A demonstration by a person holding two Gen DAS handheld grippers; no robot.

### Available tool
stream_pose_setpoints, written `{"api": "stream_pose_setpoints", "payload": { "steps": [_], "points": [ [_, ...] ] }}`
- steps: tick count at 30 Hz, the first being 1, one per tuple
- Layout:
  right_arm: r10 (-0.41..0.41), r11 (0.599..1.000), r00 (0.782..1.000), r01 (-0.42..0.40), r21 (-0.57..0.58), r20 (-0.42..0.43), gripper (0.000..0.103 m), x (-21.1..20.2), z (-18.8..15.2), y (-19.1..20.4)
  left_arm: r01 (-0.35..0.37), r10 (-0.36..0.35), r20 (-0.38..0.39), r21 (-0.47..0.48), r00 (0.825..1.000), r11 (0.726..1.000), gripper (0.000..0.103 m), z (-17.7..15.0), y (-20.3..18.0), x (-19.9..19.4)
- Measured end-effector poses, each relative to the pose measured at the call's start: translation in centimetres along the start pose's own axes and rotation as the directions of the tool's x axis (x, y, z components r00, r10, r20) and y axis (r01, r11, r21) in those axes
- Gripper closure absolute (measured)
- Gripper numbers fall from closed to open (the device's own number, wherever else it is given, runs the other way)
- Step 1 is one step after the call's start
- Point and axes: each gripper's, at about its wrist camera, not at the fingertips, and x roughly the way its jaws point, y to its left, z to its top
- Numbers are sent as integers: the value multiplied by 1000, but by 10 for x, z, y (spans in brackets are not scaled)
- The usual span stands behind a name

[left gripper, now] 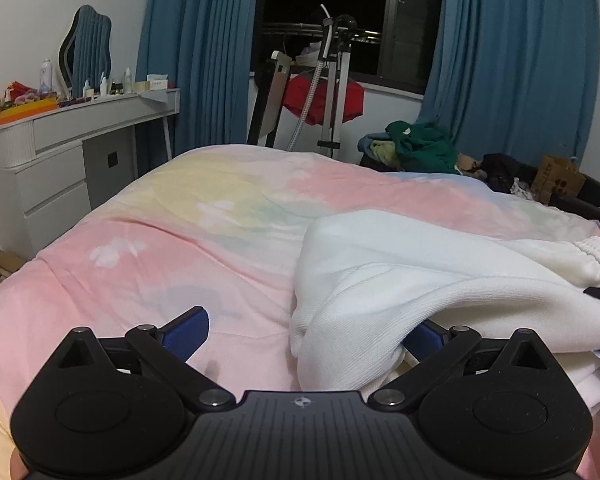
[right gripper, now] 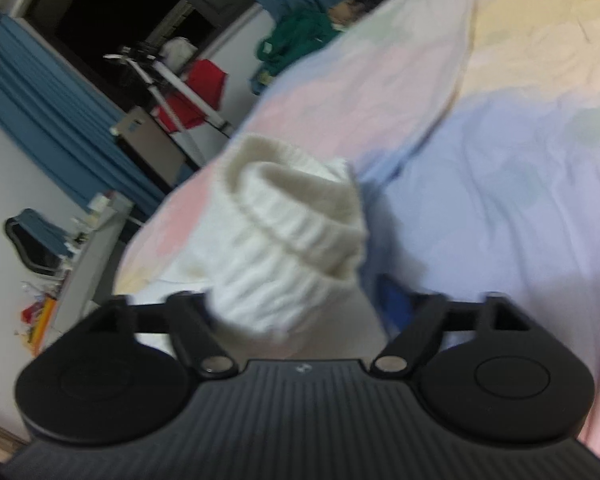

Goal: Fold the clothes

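your left gripper [left gripper: 306, 330] sits low over the bed [left gripper: 148, 248], its jaws spread wide; the left finger is bare, while the right finger is tucked under a fold of the white garment [left gripper: 420, 264], so nothing is pinched. the garment lies bunched on the quilt to the right. your right gripper [right gripper: 300, 304] is tilted and the view is blurred; the ribbed cuff [right gripper: 296, 236] fills the gap between its jaws, which look parted, but you can't tell if they grip it.
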Motion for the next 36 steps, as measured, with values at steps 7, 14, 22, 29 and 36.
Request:
{"api": "stream_pose_setpoints", "payload": {
  "steps": [7,14,22,29,36],
  "points": [
    [37,997,996,-32,64,-82,0,29,-5,-14,6,-8,-39,-69,999,998,1,2,12,2],
    [143,989,979,-135,59,-149,0,45,-7,-3,-13,9,-51,-85,999,996,1,4,14,3],
    [111,993,984,-114,-10,-139,9,38,-15,11,-2,-5,-70,-102,998,995,1,5,16,3],
    [51,998,992,-56,-41,-115,38,22,-17,16,197,-204,-60,-97,977,976,1,16,20,-20],
    [75,996,997,-76,-55,-22,53,6,-11,25,322,-326,20,-237,945,917,0,38,49,-16]
  ]
}}
